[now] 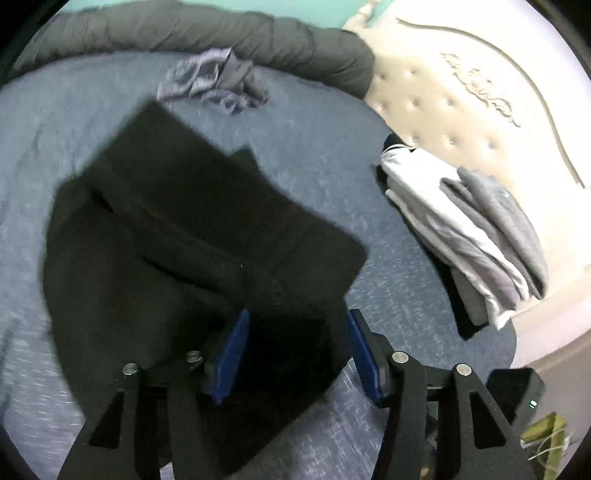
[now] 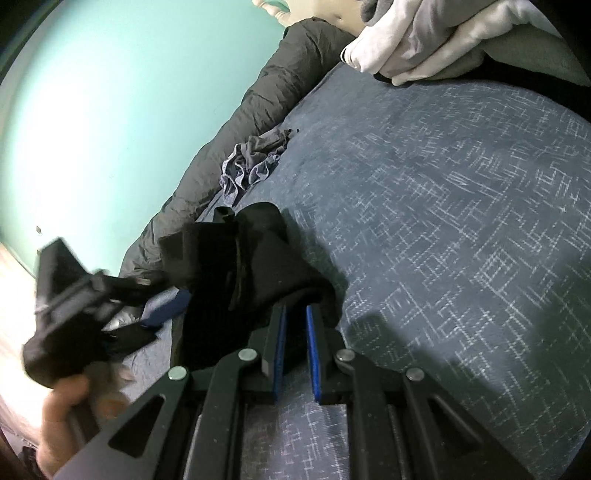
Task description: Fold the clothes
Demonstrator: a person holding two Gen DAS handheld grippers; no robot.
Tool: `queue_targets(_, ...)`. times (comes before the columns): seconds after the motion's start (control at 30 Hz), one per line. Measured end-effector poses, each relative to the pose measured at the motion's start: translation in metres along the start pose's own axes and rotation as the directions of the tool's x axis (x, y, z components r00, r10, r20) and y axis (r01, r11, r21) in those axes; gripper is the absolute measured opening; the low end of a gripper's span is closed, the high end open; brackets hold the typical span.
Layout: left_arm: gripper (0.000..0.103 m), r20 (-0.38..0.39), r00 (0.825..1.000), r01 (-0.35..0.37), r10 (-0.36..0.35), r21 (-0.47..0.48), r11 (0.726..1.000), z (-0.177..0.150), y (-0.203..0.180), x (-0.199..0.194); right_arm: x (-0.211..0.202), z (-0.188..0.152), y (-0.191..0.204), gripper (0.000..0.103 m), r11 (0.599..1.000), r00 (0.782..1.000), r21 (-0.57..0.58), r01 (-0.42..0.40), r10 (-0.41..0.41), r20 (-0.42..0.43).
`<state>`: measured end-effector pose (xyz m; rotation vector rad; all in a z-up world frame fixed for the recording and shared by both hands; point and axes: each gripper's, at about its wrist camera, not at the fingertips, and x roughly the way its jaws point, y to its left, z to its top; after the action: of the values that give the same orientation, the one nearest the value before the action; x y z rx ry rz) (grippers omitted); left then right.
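Two claws work on one black garment (image 1: pixel 177 236) that lies partly folded on the blue bedspread (image 1: pixel 332 155). The left gripper (image 1: pixel 295 354) has its blue pads standing apart over the near edge of the black cloth, and nothing is pinched between them. The right gripper (image 2: pixel 295 325) has its pads close together, nipping a fold of the same black cloth (image 2: pixel 258 266). Some work looks done: a neat stack of white and grey clothes (image 1: pixel 472 236) sits by the cream headboard (image 1: pixel 461 103). Some is left: the black piece is not yet a tidy square, and a crumpled grey-blue garment (image 1: pixel 214 81) waits near the rolled dark duvet (image 1: pixel 221 33). Only the left wrist view shows the whole black piece from above, plus the headboard. Only the right wrist view shows the green wall (image 2: pixel 110 92), the person's hand (image 2: pixel 62 413) on the other tool, and the right claw's pinch up close.
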<state>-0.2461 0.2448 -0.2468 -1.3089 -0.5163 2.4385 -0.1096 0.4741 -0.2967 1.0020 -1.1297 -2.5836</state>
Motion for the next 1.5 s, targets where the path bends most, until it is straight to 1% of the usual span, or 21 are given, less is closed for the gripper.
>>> queue_targets(0.07, 0.058, 0.038, 0.999, 0.009, -0.01, 0.025, 1.0, 0.001, -0.003, -0.025, 0.0, -0.001, 0.001, 0.011, 1.0, 1.0, 0.001, -0.002, 0.002, 0.002)
queue_targets(0.13, 0.058, 0.068, 0.998, -0.002, 0.0, 0.026, 1.0, 0.003, 0.002, -0.046, -0.002, -0.001, 0.001, 0.011, 1.0, 1.0, 0.005, 0.0, 0.0, 0.005)
queue_targets(0.23, 0.058, 0.089, 0.994, -0.062, 0.062, -0.012, 0.998, 0.006, 0.021, -0.062, -0.002, -0.002, -0.001, 0.011, 1.0, 1.0, 0.016, 0.003, -0.003, 0.006)
queue_targets(0.37, 0.058, 0.08, 0.987, -0.129, 0.136, -0.088, 0.988, -0.001, 0.061, -0.061, -0.004, -0.001, -0.001, 0.011, 1.0, 1.0, 0.023, 0.001, -0.001, 0.014)
queue_targets(0.5, 0.058, 0.041, 0.983, -0.173, 0.179, -0.121, 0.977, -0.019, 0.091, -0.054, -0.006, 0.001, 0.003, 0.014, 1.0, 0.999, 0.012, -0.015, 0.014, 0.029)
queue_targets(0.57, 0.058, 0.023, 0.982, -0.181, 0.185, -0.128, 0.975, -0.028, 0.1, -0.049, -0.003, 0.001, 0.005, 0.024, 1.0, 0.999, 0.004, -0.019, 0.019, 0.026)
queue_targets(0.63, 0.058, 0.009, 0.983, -0.179, 0.182, -0.129, 0.975, -0.035, 0.103, -0.042, -0.001, 0.002, 0.009, 0.027, 1.0, 0.999, -0.004, -0.025, 0.025, 0.021)
queue_targets(0.73, 0.058, -0.009, 0.985, -0.173, 0.173, -0.126, 0.977, -0.043, 0.105, -0.033, -0.002, 0.005, 0.017, 0.029, 0.999, 0.999, -0.029, -0.035, 0.035, 0.025)
queue_targets(0.8, 0.058, -0.016, 0.986, -0.169, 0.168, -0.115, 0.979, -0.046, 0.105, -0.028, -0.004, 0.011, 0.026, 0.039, 0.997, 0.998, -0.049, -0.052, 0.054, 0.028)
queue_targets(0.83, 0.058, -0.018, 0.986, -0.167, 0.166, -0.108, 0.98, -0.046, 0.104, -0.027, -0.005, 0.015, 0.031, 0.049, 0.996, 0.997, -0.058, -0.065, 0.067, 0.029)
queue_targets(0.87, 0.058, -0.02, 0.986, -0.164, 0.163, -0.103, 0.981, -0.047, 0.103, -0.025, -0.007, 0.019, 0.036, 0.055, 0.995, 0.996, -0.069, -0.078, 0.08, 0.03)
queue_targets(0.93, 0.058, -0.021, 0.988, -0.153, 0.152, -0.108, 0.982, -0.046, 0.104, -0.024, -0.004, 0.03, 0.05, 0.058, 0.99, 0.996, -0.107, -0.089, 0.092, 0.023)
queue_targets(0.97, 0.058, -0.022, 0.989, -0.148, 0.146, -0.113, 0.983, -0.046, 0.104, -0.023, 0.002, 0.037, 0.058, 0.058, 0.987, 0.996, -0.133, -0.087, 0.087, -0.003)
queue_targets(1.1, 0.06, -0.019, 0.99, -0.138, 0.137, -0.118, 0.983, -0.046, 0.106, -0.021, 0.033, 0.064, 0.081, 0.058, 0.976, 0.993, -0.201, -0.079, 0.06, -0.098)
queue_targets(1.13, 0.062, -0.018, 0.991, -0.136, 0.135, -0.121, 0.983, -0.046, 0.107, -0.021, 0.044, 0.07, 0.085, 0.058, 0.975, 0.992, -0.215, -0.063, 0.037, -0.123)
queue_targets(1.2, 0.062, -0.018, 0.992, -0.127, 0.126, -0.136, 0.983, -0.045, 0.11, -0.02, 0.055, 0.075, 0.088, 0.058, 0.97, 0.991, -0.24, -0.039, 0.007, -0.135)
queue_targets(1.3, 0.064, -0.018, 0.993, -0.122, 0.121, -0.144, 0.982, -0.044, 0.112, -0.019, 0.076, 0.078, 0.086, 0.058, 0.973, 0.981, -0.226, -0.043, -0.001, -0.193)
queue_targets(1.33, 0.064, -0.02, 0.993, -0.122, 0.12, -0.143, 0.982, -0.044, 0.113, -0.019, 0.08, 0.077, 0.086, 0.052, 0.971, 0.978, -0.235, -0.038, -0.011, -0.206)
queue_targets(1.37, 0.065, -0.021, 0.992, -0.122, 0.121, -0.143, 0.982, -0.044, 0.113, -0.018, 0.083, 0.074, 0.085, 0.034, 0.968, 0.975, -0.248, -0.034, -0.022, -0.22)
queue_targets(1.47, 0.065, -0.026, 0.992, -0.126, 0.124, -0.141, 0.982, -0.043, 0.114, -0.016, 0.088, 0.069, 0.082, 0.016, 0.964, 0.968, -0.265, -0.028, -0.04, -0.248)
queue_targets(1.5, 0.065, -0.027, 0.992, -0.125, 0.123, -0.142, 0.982, -0.043, 0.114, -0.016, 0.084, 0.069, 0.079, 0.014, 0.966, 0.969, -0.254, -0.039, -0.025, -0.246)
